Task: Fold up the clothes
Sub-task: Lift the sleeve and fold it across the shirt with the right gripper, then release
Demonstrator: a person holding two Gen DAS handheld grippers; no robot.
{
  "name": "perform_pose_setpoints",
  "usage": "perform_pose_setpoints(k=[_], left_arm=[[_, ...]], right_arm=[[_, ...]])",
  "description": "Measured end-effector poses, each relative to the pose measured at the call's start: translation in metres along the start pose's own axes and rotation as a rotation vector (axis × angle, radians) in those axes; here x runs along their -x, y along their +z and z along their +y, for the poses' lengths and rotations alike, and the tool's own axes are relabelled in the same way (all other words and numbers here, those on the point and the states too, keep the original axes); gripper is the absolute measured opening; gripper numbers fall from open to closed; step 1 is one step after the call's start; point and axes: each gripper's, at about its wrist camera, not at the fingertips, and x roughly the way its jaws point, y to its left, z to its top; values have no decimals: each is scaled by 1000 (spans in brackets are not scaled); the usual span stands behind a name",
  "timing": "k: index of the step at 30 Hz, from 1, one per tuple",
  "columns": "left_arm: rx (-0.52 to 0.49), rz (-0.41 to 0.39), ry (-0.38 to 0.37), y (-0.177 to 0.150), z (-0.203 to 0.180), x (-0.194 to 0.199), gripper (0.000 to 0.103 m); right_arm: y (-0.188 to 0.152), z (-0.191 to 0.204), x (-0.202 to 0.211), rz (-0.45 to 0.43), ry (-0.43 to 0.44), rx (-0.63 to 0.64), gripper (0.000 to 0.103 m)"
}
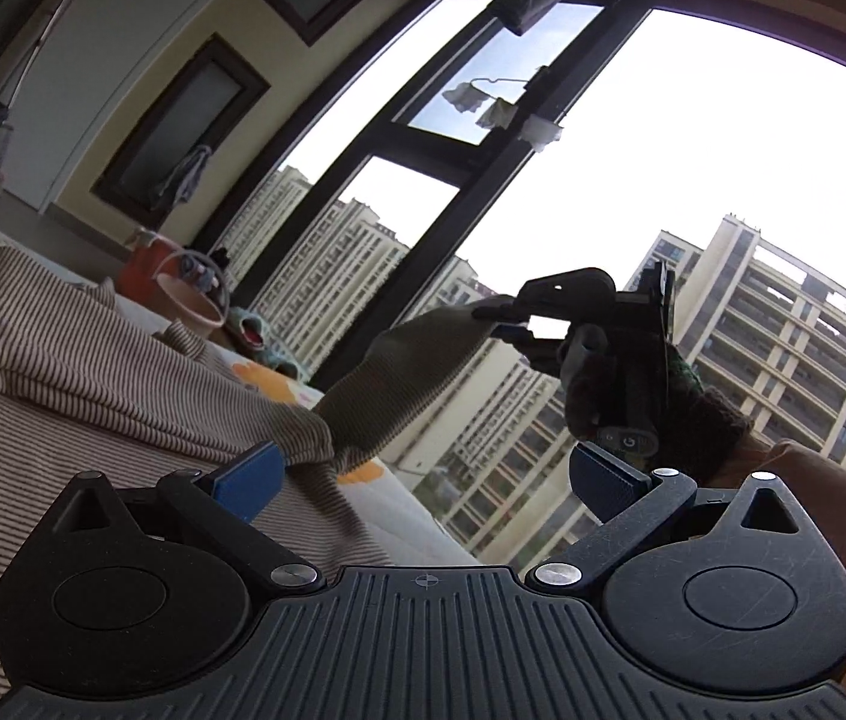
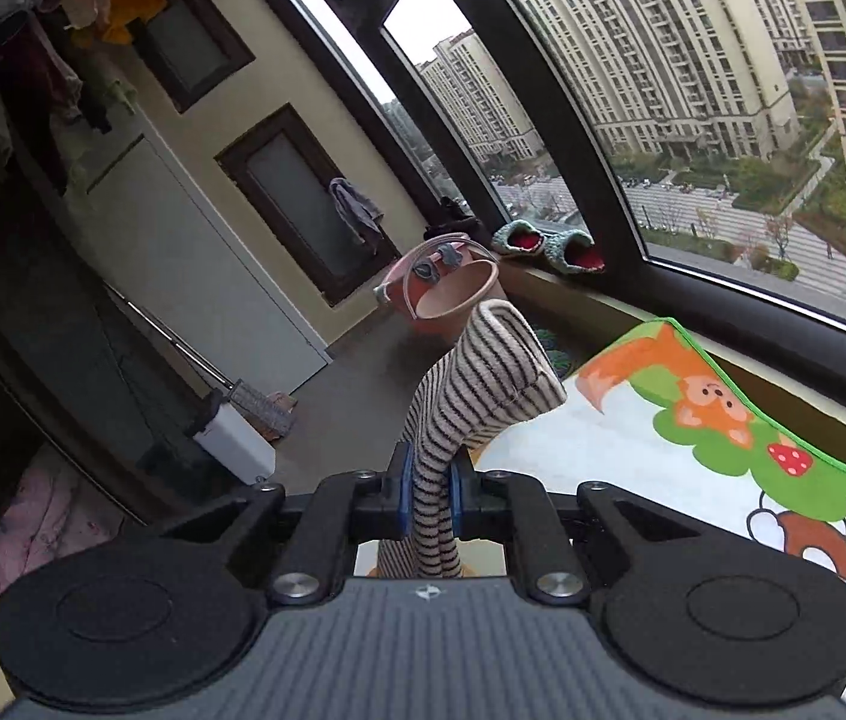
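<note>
A brown-and-cream striped garment lies heaped on the cartoon-print mat at the left of the left wrist view. One sleeve rises from it, stretched up to the right. My right gripper, held by a gloved hand, is shut on the sleeve's end. In the right wrist view the striped cloth runs between the blue pads of my right gripper and its cuff flops forward. My left gripper stands open, its left pad close beside a fold of the garment.
A pink basin with hangers stands on the floor beyond the mat. Knitted slippers rest on the window sill. Large windows face apartment blocks. Clothes hang overhead at the upper left, and a white mop box sits on the floor.
</note>
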Motion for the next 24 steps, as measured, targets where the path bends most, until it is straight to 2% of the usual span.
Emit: perform_pose_setpoints(k=[4, 10, 17, 24], left_arm=[[13, -27, -15, 2, 1, 6, 103], [16, -42, -25, 6, 1, 8, 103], [21, -37, -31, 5, 0, 7, 103], [13, -25, -31, 4, -1, 7, 103]], right_arm=[[1, 63, 7, 12, 76, 148, 11], [-19, 126, 4, 63, 131, 290, 11], [-59, 181, -13, 156, 158, 421, 11], [-107, 218, -27, 244, 155, 526, 11]])
